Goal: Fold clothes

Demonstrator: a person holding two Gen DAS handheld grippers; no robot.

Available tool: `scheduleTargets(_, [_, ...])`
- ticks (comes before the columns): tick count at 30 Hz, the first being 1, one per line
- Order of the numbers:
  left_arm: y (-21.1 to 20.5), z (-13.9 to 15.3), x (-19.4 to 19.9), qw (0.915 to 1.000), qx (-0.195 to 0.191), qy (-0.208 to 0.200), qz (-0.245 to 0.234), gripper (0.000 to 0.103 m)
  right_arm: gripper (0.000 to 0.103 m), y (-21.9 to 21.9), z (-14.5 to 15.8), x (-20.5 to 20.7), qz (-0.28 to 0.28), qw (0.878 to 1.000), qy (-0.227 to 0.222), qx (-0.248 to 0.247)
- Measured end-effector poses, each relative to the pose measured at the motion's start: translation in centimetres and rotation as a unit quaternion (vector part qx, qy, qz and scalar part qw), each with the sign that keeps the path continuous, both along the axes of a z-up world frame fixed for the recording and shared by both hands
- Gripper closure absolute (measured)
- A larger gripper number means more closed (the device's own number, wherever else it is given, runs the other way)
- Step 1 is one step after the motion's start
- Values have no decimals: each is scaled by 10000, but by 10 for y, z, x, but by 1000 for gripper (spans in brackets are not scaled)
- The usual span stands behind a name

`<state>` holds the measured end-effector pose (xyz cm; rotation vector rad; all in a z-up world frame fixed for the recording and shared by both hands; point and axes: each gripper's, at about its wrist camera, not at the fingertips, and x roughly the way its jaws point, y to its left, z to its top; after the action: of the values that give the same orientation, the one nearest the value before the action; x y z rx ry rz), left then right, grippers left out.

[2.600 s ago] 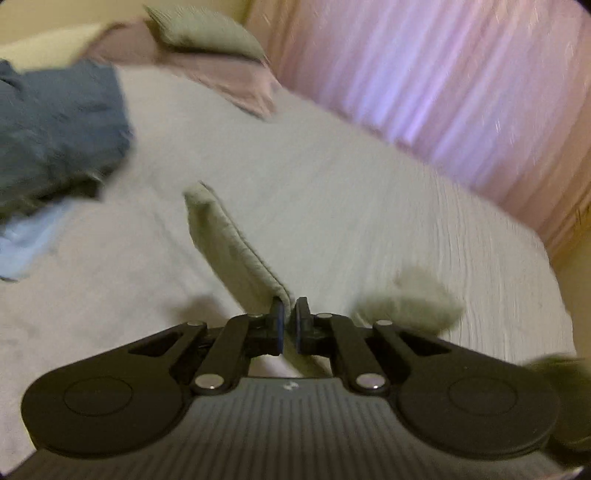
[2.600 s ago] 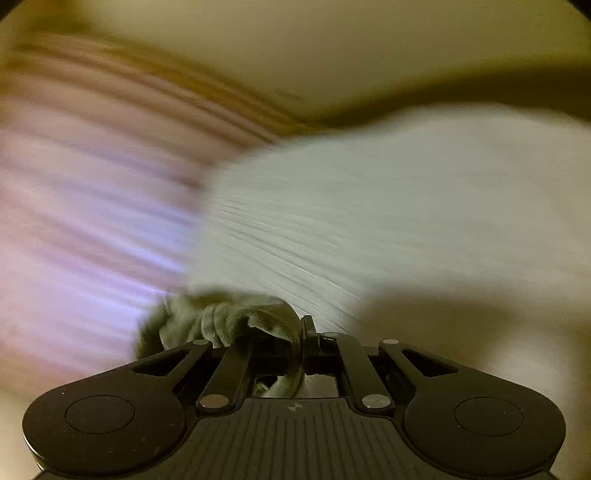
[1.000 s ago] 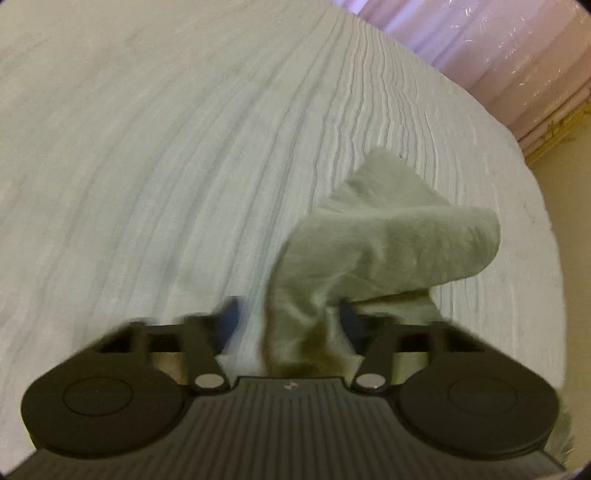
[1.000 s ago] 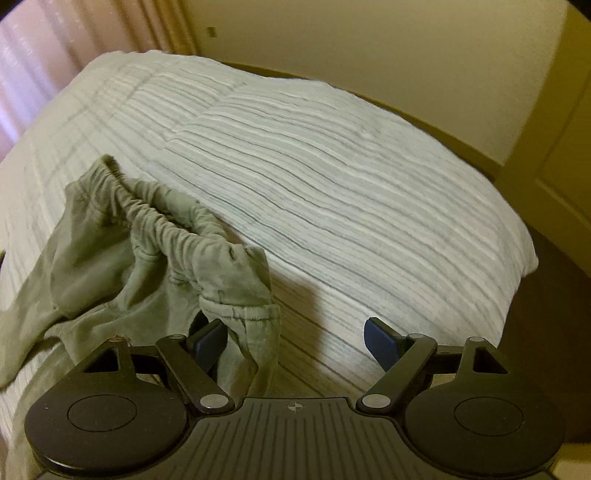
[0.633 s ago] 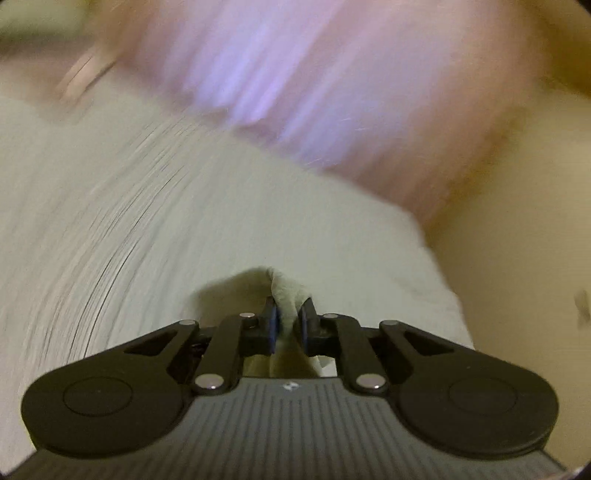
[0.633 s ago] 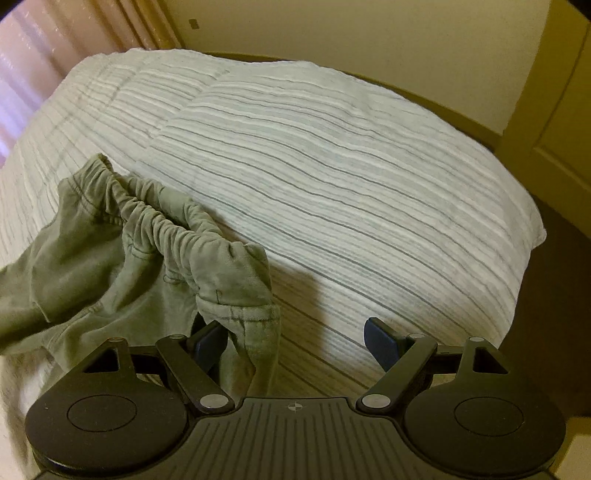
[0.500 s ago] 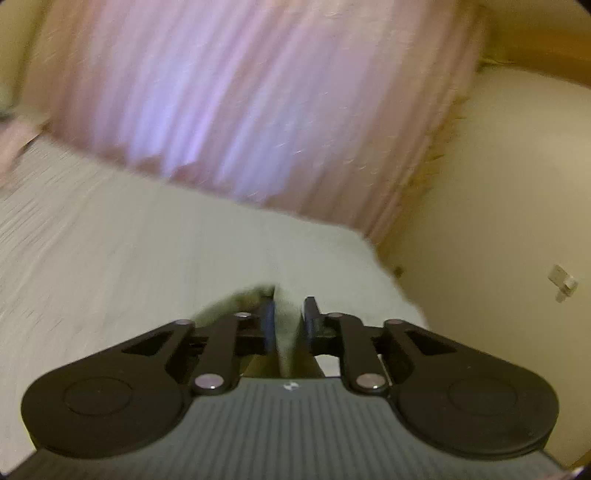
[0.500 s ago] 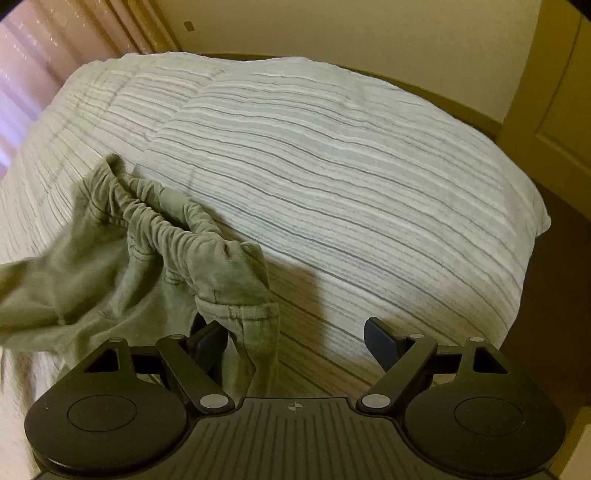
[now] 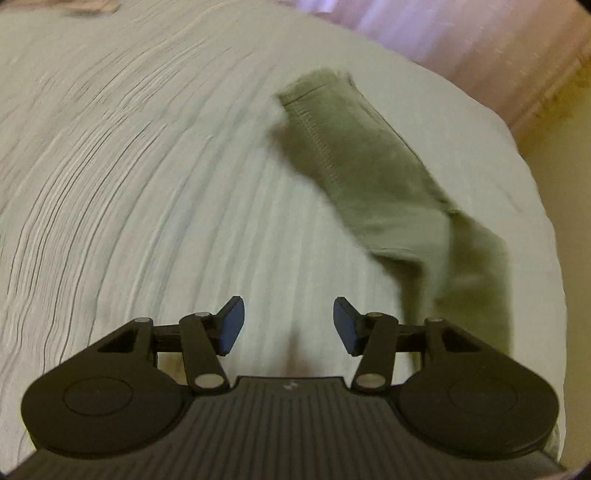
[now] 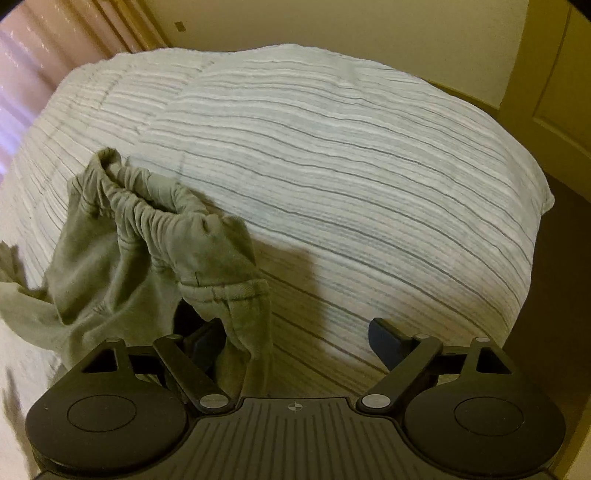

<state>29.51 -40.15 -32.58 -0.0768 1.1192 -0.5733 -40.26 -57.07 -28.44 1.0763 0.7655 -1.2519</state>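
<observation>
Bedroom at home: I'm over a bed with striped bedspread [image 10: 332, 155], pink curtains [image 9: 461, 33], door [image 10: 554, 92].

Olive-green trousers [image 10: 122, 243] on a white bedspread [image 10: 351, 155] with thin grey stripes.

An olive-green garment [image 10: 122, 258] with a gathered elastic waistband [image 10: 147, 210] is seen lying crumpled on the striped bed [image 10: 351, 155]. One hemmed leg [image 9: 354, 155] is stretched out flat across the cover, its stitched edge visible, while the waistband end is bunched and raised.
</observation>
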Motion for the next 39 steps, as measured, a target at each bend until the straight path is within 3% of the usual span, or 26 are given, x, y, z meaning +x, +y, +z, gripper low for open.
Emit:
scheduleTargets(4, [-9, -17, 20, 9993, -330, 99, 117, 53, 16, 5, 0, 6, -87, 9998, 161, -62])
scheduleTargets(7, [-37, -30, 38, 9974, -666, 155, 241, 53, 16, 8, 1, 8, -206, 9994, 247, -114])
scheduleTargets(10, [-74, -46, 62, 9957, -768, 78, 515, 53, 16, 17, 5, 7, -266, 9986, 388, -234])
scheduleTargets(14, [-108, -62, 96, 9938, -616, -349, 860, 53, 16, 31, 10, 4, -347, 9973, 542, -363])
scheduleTargets(17, [-132, -75, 113, 9952, -129, -528, 808, 52, 16, 39, 12, 4, -469, 9961, 621, -425])
scheduleTargets(18, [-137, -76, 114, 9949, -47, -697, 724, 60, 16, 40, 14, 6, -517, 9957, 641, -433])
scheduleTargets(19, [-140, -75, 113, 9945, -45, -868, 588, 88, 16, 41, 16, 8, -556, 9952, 679, -434])
scheduleTargets(20, [-141, -73, 112, 9938, -6, -1020, 445, 97, 16, 41, 18, 9, -559, 9948, 732, -445])
scheduleTargets(22, [-134, -64, 110, 9925, -60, -1195, 256, 99, 16, 39, 27, 13, -462, 9937, 888, -502])
scheduleTargets(26, [-75, -9, 95, 9778, -240, -2071, 203, 100, 16, 35, 48, 16, 61, 9920, 1123, -581])
scheduleTargets(29, [11, 28, 86, 9638, -267, -2627, 358, 100, 16, 35, 57, 18, 423, 9919, 1114, -438])
scheduleTargets(30, [41, 30, 85, 9637, -145, -2619, 492, 100, 16, 35, 57, 18, 656, 9921, 1043, -222])
scheduleTargets(32, [99, 22, 84, 9703, 222, -2280, 779, 99, 16, 35, 57, 20, 1200, 9874, 1003, 226])
scheduleTargets(35, [168, -23, 72, 9861, 873, -1122, 863, 92, 16, 43, 68, 32, 2269, 9644, 1334, 243])
scheduleTargets(37, [191, -39, 60, 9806, 1391, -836, 1102, 95, 16, 37, 83, 37, 2664, 9564, 1197, -7])
scheduleTargets(39, [212, -52, 46, 9693, 1928, -619, 1395, 95, 16, 18, 97, 40, 2783, 9573, 702, -346])
